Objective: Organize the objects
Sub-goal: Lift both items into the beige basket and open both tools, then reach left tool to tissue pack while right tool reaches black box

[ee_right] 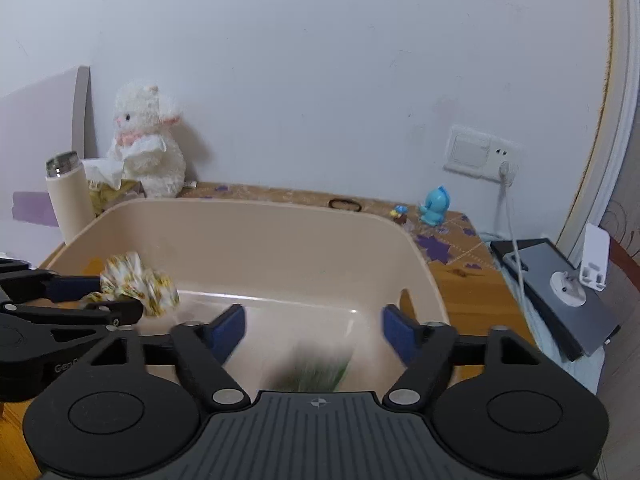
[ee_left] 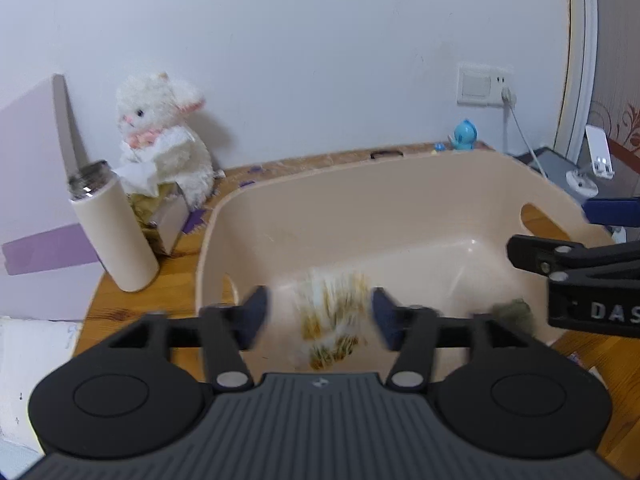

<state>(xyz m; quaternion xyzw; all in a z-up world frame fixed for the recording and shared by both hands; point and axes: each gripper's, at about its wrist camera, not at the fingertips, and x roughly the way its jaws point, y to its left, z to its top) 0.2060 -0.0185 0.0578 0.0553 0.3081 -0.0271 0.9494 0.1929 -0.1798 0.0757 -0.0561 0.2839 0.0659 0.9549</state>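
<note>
A beige plastic bin (ee_left: 360, 216) stands on the wooden table; it also shows in the right wrist view (ee_right: 256, 240). My left gripper (ee_left: 320, 316) is open above the bin's near side. A yellow-and-white floral scrunchie (ee_left: 332, 316) is blurred between its fingers, apart from the pads; from the right wrist view the scrunchie (ee_right: 136, 284) hangs at the left gripper's tips. My right gripper (ee_right: 312, 336) is open over the bin. A blurred green scrunchie (ee_right: 316, 368) is below it inside the bin, also visible in the left wrist view (ee_left: 514, 312).
A cream tumbler (ee_left: 112, 232) and a white plush bunny (ee_left: 164, 136) on a tissue box stand left of the bin. A black hair tie (ee_right: 345, 203), a small toy (ee_right: 399, 212) and a blue figurine (ee_right: 436, 205) lie behind it. A tablet and phone stand (ee_right: 576, 280) sit at right.
</note>
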